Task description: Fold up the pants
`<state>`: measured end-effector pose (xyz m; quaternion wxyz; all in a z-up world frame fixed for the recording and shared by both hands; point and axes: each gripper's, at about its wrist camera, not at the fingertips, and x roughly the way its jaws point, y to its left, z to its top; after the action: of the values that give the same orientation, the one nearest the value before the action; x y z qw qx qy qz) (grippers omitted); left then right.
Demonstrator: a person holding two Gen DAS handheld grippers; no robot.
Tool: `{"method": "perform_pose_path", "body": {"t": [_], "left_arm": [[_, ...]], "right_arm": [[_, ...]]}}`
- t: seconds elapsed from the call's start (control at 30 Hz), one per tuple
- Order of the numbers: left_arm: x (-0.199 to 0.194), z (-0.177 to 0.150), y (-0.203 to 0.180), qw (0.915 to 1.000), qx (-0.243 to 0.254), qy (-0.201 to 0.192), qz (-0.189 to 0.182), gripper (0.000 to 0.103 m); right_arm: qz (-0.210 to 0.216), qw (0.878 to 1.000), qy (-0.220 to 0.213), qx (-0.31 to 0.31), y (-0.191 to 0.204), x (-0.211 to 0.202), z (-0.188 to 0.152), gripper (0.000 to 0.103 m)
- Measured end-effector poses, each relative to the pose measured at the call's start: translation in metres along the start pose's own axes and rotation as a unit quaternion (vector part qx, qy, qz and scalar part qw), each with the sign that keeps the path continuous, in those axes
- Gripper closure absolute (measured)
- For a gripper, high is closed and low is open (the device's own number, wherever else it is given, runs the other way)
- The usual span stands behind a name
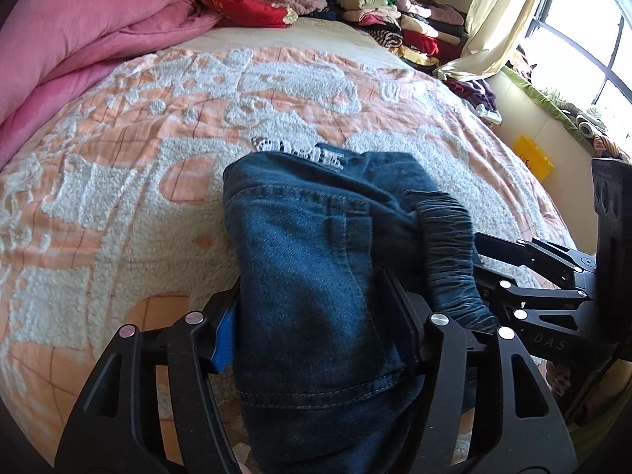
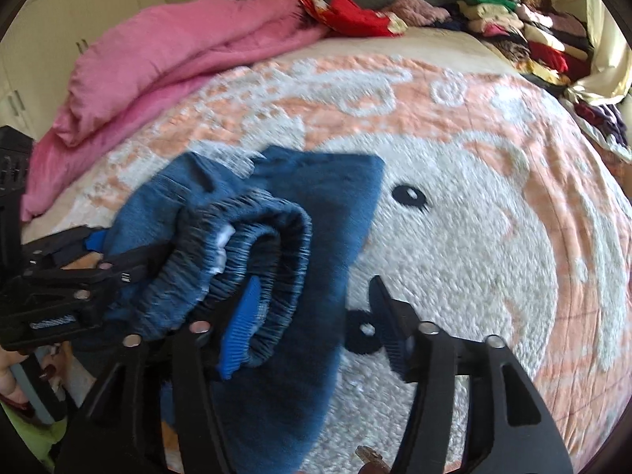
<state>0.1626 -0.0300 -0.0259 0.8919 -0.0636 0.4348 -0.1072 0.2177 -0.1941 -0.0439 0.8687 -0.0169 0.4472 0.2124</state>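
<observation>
The blue denim pants (image 1: 312, 276) lie bunched on the bed's peach and white blanket (image 1: 118, 181). My left gripper (image 1: 316, 328) is shut on the pants, with thick denim filling the gap between its fingers. The dark elastic waistband (image 1: 450, 245) curls to the right, against the other gripper's fingers. In the right wrist view the pants (image 2: 316, 237) sit left of centre, with the rolled waistband (image 2: 252, 260) draped over the left blue pad. My right gripper (image 2: 312, 324) is open, its right finger free over the blanket (image 2: 474, 237).
A pink quilt (image 1: 79, 39) is heaped at the bed's far left. Red clothes (image 1: 252, 4) and stacks of folded clothes (image 1: 399, 19) line the headboard end. A curtain (image 1: 501, 12) and window (image 1: 584, 35) stand at the right.
</observation>
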Motion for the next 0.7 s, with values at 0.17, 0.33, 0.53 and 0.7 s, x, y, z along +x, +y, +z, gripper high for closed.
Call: {"method": "perform_pose_path", "body": {"t": [0.17, 0.33, 0.53, 0.7], "left_arm": [[0.005, -0.007, 0.001, 1.0, -0.003, 0.005, 0.002, 0.044], [0.003, -0.008, 0.003, 0.9999, -0.01, 0.005, -0.001, 0.043], [-0.005, -0.01, 0.001, 0.9999, -0.011, -0.002, -0.003, 0.042], [-0.021, -0.01, -0.002, 0.9998, -0.007, -0.018, -0.002, 0.038]], "right_arm": [[0.002, 1.0, -0.001, 0.013, -0.004, 0.003, -0.006, 0.038], [-0.001, 1.0, -0.006, 0.02, -0.005, -0.005, -0.007, 0.031], [-0.004, 0.999, -0.034, 0.017, -0.002, -0.024, -0.012, 0.024], [-0.006, 0.998, -0.061, 0.021, 0.001, -0.045, -0.017, 0.013]]}}
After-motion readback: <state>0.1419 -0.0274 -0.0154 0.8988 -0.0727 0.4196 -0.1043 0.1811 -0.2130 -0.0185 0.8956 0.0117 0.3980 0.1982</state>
